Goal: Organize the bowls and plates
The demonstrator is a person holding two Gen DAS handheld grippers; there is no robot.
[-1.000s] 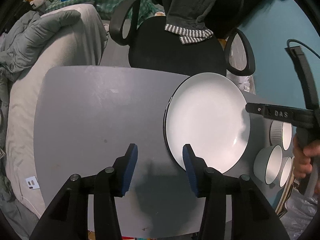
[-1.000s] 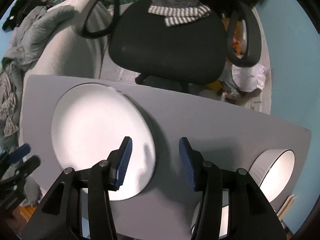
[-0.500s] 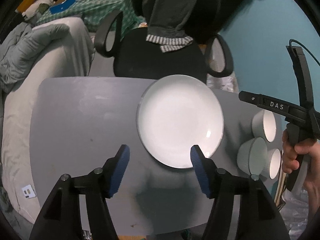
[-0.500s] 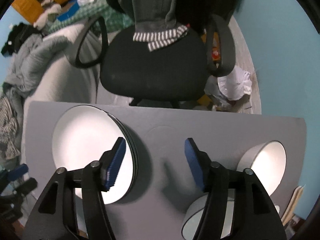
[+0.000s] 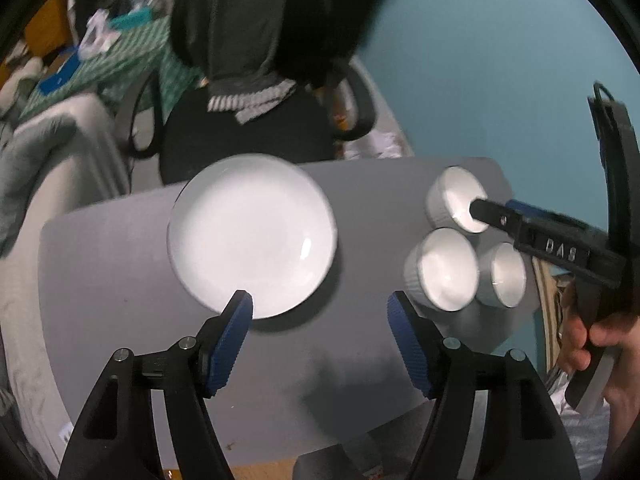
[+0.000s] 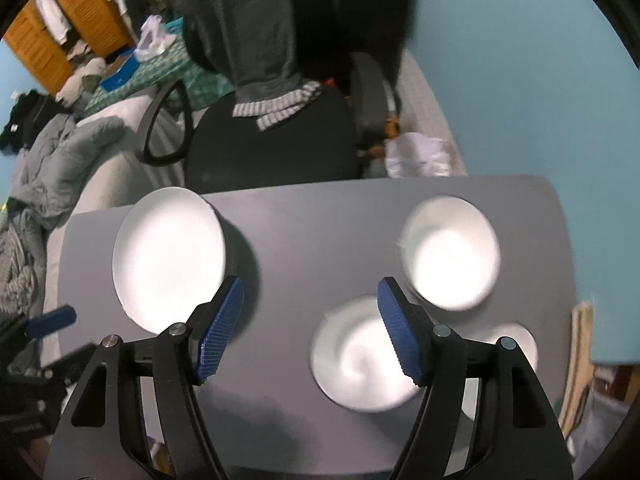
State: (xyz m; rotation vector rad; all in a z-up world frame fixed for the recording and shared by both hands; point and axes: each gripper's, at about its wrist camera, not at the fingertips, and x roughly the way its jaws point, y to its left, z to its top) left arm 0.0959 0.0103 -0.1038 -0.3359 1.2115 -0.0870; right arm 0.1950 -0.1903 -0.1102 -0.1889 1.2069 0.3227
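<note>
Both grippers are hanging wide open & empty, jaws just been opening, w/ right gripper (image 6: 310,320) sitting nearer the three bowls (image 6: 366,354) on the table's (image 6: 304,216) right, plate stack (image 5: 252,234) lying under left gripper (image 5: 320,306).

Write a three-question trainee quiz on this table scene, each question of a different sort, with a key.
1. True or false: the left gripper holds the round white plate.
2. How many small white ribbed bowls stand on the grey table?
3. Multiple choice: the bowls sit A) stacked on the plate, B) grouped apart from the plate, near the right gripper, C) on the black office chair.

Key: 1. False, its jaws are open and have just been opening, with nothing between them. 2. Three. 3. B.
</note>
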